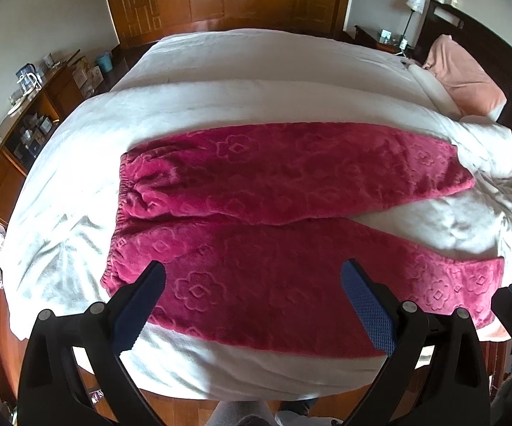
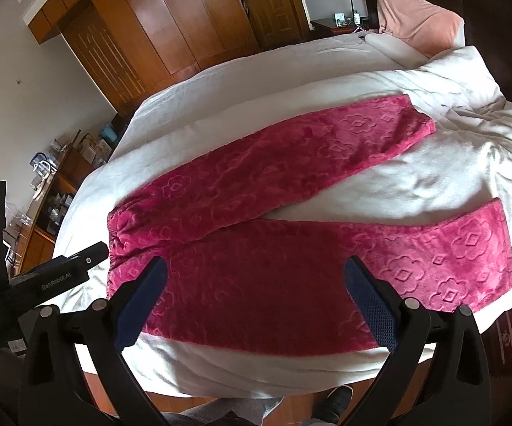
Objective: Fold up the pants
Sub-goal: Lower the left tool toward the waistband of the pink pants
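The fluffy pink flower-pattern pants (image 1: 291, 213) look soft and floppy on the white bed (image 1: 220, 99); both the left tool (image 1: 252, 277) and the right tool (image 2: 256, 273) hang wide apart, best pinching the near leg's edge

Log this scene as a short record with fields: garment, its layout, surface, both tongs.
garment: pants, magenta fleece, embossed flowers
layout: flat and unfolded, waistband at left, legs spread apart toward the right
surface: bed with white cover
pillow: pink pillow at far right
left tongs: open, empty, above the near leg
right tongs: open, empty, above the near leg
task state: no fold made yet
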The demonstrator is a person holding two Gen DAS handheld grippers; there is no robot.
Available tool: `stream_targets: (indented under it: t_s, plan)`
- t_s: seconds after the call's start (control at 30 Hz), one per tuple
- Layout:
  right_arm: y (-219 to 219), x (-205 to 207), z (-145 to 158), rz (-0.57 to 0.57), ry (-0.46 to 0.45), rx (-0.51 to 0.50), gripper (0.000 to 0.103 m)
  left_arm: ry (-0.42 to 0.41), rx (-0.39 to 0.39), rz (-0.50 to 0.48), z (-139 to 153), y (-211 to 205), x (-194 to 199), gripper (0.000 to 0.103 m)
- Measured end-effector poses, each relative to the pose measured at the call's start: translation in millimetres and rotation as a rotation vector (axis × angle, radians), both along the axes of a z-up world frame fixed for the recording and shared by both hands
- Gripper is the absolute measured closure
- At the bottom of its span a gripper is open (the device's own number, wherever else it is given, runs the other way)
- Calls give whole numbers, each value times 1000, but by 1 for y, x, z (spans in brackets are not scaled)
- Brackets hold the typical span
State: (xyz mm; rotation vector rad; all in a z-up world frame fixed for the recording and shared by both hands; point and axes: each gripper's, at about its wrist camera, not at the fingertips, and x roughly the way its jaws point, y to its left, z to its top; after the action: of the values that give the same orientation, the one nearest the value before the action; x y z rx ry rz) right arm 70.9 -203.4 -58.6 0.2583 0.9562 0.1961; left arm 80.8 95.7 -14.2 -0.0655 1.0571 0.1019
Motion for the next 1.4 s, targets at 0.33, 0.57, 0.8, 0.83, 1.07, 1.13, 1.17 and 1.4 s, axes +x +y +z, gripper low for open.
stream_targets:
  t_s: [0.33, 0.57, 0.8, 0.83, 1.07, 1.13, 1.17, 1.4]
  plan:
    - [38, 26, -10, 11, 45, -23, 3, 34, -15, 50, -15, 50, 28, 5]
    - [66, 46, -20, 13, 74, -38, 3, 58, -16, 81, -26, 86, 45, 5]
    - [92, 70, -30, 13, 101, -57, 3, 83, -6, 120, -39, 123, 63, 5]
    - [95, 72, -31, 16, 104, -60, 3, 83, -3, 125, -41, 129, 66, 5]
    - [117, 91, -41, 43, 128, -84, 3, 82, 17, 164, -45, 157, 82, 5]
    - [122, 97, -45, 46, 138, -91, 3, 86, 25, 168, -48, 162, 87, 5]
    - [123, 99, -47, 45, 142, -95, 3, 91, 24, 168, -52, 167, 92, 5]
    - [131, 119, -65, 47, 189, -116, 3, 121, -28, 220, -81, 208, 124, 5]
